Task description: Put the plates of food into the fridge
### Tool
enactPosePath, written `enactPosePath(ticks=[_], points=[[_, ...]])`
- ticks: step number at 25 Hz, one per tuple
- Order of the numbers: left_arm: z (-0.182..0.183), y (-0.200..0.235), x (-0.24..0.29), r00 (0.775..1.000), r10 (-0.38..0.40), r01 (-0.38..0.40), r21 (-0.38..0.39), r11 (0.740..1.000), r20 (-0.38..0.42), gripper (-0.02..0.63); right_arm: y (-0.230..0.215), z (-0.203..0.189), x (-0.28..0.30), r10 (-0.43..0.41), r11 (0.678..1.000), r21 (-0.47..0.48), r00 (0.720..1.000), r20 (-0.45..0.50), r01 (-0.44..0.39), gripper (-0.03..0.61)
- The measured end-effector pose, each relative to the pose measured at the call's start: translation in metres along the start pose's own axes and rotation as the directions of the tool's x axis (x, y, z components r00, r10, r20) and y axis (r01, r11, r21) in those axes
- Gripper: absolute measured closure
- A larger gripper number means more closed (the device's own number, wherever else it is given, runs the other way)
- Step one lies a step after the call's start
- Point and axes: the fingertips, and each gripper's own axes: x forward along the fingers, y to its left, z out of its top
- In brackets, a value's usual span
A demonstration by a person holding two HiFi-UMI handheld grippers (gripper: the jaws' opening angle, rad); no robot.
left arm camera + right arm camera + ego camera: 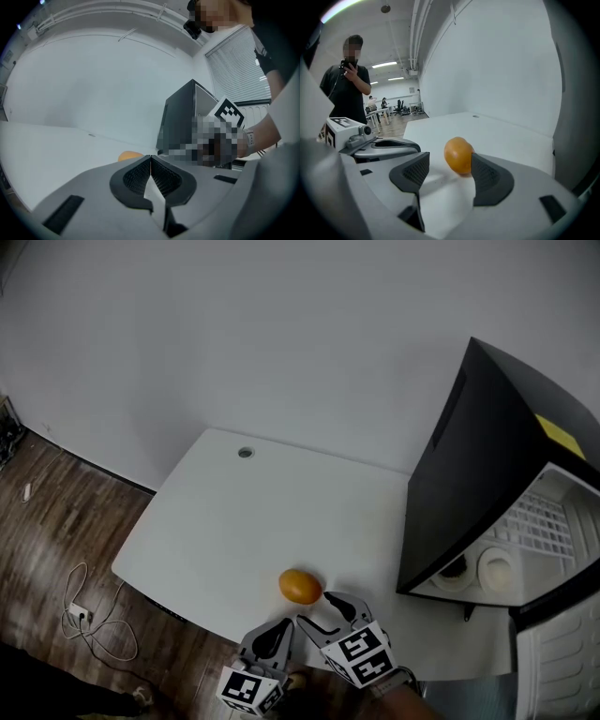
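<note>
Looked steeply down on a white table [234,521] with an orange [300,586] lying near its front edge. Found the black fridge [469,474] standing at the table's right end, door [562,662] swung open. Made out two white dishes side by side on the floor of its compartment: a dark-topped plate [455,571] (too small to tell the food) and, just right of it, a pale plate [496,566].

Held the right gripper [446,165] low over the table's near edge, tilted downward, jaws set well apart and clamped on nothing. Saw the orange just beyond the fingertips in the right gripper view, sitting in the gap's far end and close against the pad on that view's right; could not tell touching from a hair apart. Left the other pad plainly clear of the fruit.

Kept the left gripper [151,159] just beside the right one, pointing level, its ribbed pads pressed together with nothing between them. Caught only a sliver of the orange over those pads in the left gripper view, with the fridge beyond and the right gripper's marker cube [229,112] off to the side.

Noted a small round grommet [246,453] near the table's far edge, a wooden floor [56,512] to the left with a white cable [94,620] looped on it, and a person in a dark shirt [346,89] standing far back in the room
</note>
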Motion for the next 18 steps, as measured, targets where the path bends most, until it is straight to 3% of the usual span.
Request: enactPosePath(ticks=[11, 18], points=[[0.008, 0.029, 0.005, 0.999, 0.043, -0.043, -0.030, 0.999, 0.004, 0.606, -0.013, 0.012, 0.038, 0.025, 0.997, -0.065, 0.997, -0.071, -0.030, 0.256], [0.014, 0.036, 0.008, 0.998, 0.033, -0.031, -0.025, 0.999, 0.049, 0.605, -0.016, 0.008, 0.058, 0.053, 0.995, -0.078, 0.989, -0.140, -0.064, 0.235]])
